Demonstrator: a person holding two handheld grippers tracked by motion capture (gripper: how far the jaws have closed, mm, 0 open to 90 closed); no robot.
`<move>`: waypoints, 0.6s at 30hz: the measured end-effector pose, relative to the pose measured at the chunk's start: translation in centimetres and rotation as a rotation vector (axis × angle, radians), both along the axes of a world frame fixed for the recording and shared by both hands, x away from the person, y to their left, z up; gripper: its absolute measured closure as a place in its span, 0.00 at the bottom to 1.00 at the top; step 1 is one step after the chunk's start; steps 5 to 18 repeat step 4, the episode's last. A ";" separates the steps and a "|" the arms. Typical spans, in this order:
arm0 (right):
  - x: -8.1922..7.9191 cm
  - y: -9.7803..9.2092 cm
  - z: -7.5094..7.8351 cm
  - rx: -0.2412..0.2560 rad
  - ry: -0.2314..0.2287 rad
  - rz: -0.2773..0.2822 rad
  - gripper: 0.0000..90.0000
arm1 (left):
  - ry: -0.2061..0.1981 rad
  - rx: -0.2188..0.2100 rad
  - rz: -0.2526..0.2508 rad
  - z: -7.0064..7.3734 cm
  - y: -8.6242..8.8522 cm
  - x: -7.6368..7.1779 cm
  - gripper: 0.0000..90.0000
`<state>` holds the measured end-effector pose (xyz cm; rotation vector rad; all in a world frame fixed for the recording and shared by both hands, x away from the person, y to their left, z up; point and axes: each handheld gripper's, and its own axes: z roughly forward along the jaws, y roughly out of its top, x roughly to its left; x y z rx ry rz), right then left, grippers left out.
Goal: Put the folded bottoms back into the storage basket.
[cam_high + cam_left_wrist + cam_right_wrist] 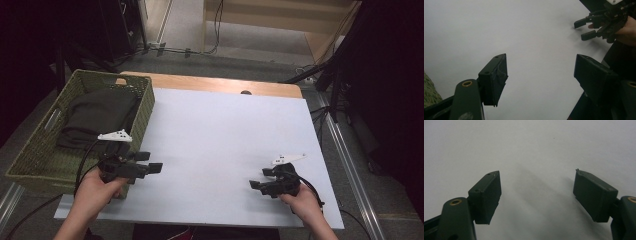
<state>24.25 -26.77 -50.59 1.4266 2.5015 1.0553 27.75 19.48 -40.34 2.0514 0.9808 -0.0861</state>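
Here, lower frame | left gripper [149, 162] released, beside green basket [30, 162] holding dark cloth [100, 115] | right gripper [260, 178] released over white sheet [220, 135]

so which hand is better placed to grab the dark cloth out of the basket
Left. The left gripper hovers open beside the green basket holding the dark cloth; the right gripper, also open, is across the white sheet.

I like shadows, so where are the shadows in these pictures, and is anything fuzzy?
High view: room edges are very dark, white table brightly lit. Right gripper view: a soft grey shadow lies between the right tool jaws. Left gripper view: the left tool jaws look slightly blurred up close; faint shadow under the other tool.
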 end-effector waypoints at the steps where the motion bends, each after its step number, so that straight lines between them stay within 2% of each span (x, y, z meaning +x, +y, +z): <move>1: 0.0 0.0 0.0 0.003 0.000 0.000 0.23 | -0.004 -0.002 -0.001 0.0 0.0 0.0 0.31; 4: 0.0 0.0 0.1 0.006 -0.009 0.003 0.23 | -0.020 -0.004 -0.005 0.0 0.0 -0.2 0.29; 18: 0.0 0.0 0.1 0.006 -0.009 0.003 0.23 | -0.020 -0.004 -0.005 0.0 0.0 -0.2 0.29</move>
